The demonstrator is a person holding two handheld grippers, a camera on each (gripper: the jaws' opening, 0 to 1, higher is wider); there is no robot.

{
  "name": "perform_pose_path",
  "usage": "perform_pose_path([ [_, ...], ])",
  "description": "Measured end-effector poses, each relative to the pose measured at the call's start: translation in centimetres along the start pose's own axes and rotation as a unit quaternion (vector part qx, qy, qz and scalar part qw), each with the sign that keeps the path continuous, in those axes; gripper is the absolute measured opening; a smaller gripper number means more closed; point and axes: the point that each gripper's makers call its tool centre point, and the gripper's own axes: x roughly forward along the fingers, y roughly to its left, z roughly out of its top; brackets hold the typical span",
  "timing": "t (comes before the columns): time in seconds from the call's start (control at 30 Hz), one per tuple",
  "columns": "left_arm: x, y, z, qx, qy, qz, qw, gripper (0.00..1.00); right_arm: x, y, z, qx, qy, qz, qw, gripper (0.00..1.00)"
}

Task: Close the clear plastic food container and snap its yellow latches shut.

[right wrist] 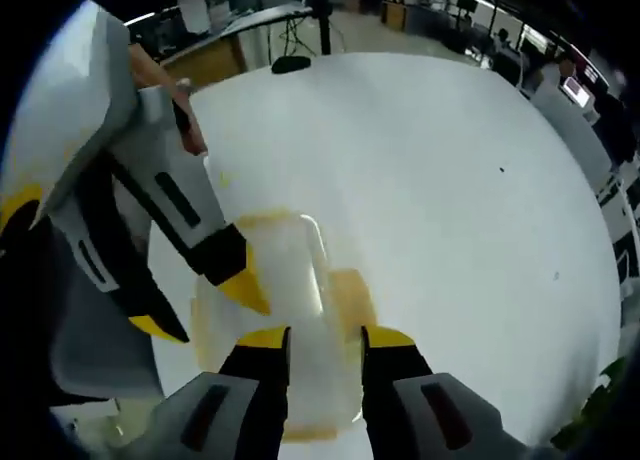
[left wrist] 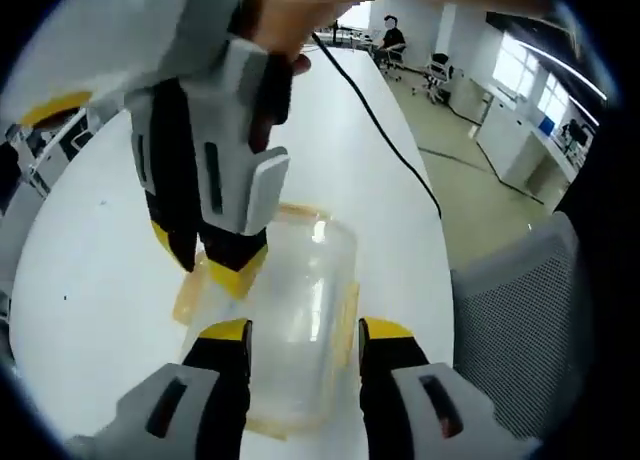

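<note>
We hold both grippers, left (left wrist: 300, 332) and right (right wrist: 322, 336), jaws apart and empty, over the clear plastic yellow-latched food container (left wrist: 300, 300) at six o'clock on the white bench (right wrist: 440, 180); uneven pressing may skid it.

Both views look down closely, from opposite sides (facing), sharing the container (left wrist: 300, 310).

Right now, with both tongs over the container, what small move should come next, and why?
Probably press the right tongs down on the far yellow latch. They hover at that edge of the clear container, while the left tongs straddle the near end.
</note>
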Motion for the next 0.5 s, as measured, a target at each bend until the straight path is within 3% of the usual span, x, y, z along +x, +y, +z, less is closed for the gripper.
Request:
perform_pose_path([
  [0.23, 0.32, 0.08, 0.01, 0.016, 0.005, 0.034, 0.9993, 0.43, 0.15, 0.3, -0.23, 0.021, 0.014, 0.044, 0.9987, 0.27],
  [0.5, 0.3, 0.21, 0.07, 0.026, 0.003, 0.044, 0.9987, 0.44, 0.32, 0.23, 0.0, 0.0, 0.04, 0.071, 0.9967, 0.3],
])
